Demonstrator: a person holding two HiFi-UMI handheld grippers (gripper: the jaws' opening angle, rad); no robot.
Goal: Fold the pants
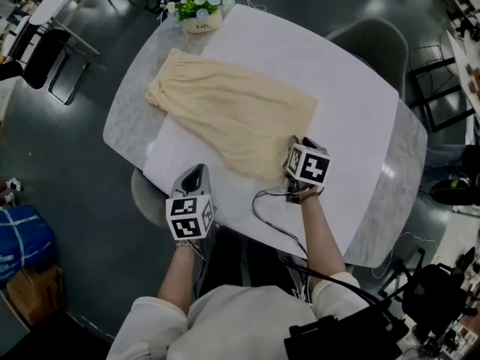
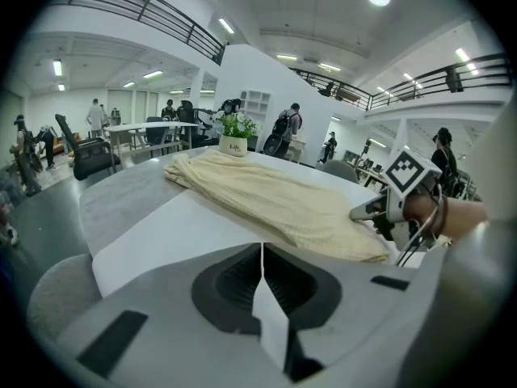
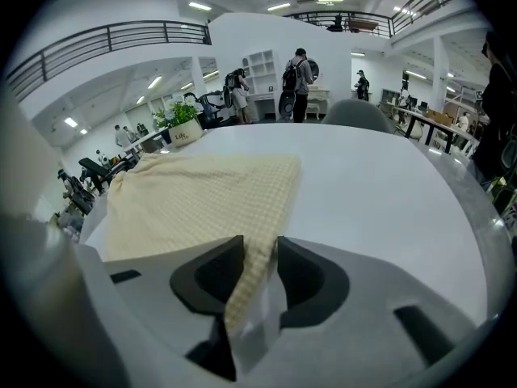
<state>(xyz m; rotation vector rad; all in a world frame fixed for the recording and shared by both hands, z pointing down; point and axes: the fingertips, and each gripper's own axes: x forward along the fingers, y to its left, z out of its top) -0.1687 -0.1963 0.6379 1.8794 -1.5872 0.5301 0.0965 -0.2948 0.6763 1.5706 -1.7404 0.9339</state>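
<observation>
The pants [image 1: 225,111] lie flat on the white counter [image 1: 360,118]. One end is just beside the flower pot [image 1: 201,17] and the rest stretches away from the pot toward you. The cloth looks thin, soft and light (a pale yellow weave with a fine check), so expect it to sag, drape and slide on the smooth top. It won't keep any shape on its own. It isn't fragile, but a lone pinch will drag the whole piece askew. Hold it at the corners of the end farthest from the pot, one corner in each tool, and carry both together so the fold line stays straight.

Your left tongs [image 1: 196,172] sit at the counter edge well apart from the pot, short of the cloth. The jaws are pressed together with nothing between them, so they need to open before they can take the free corner.

Your right tongs [image 1: 294,145] are at the far-from-pot end of the pants, clenched on that edge. A strip of the checked fabric runs up between the pads [image 3: 300,275], and it seems gripped, not loose.
</observation>
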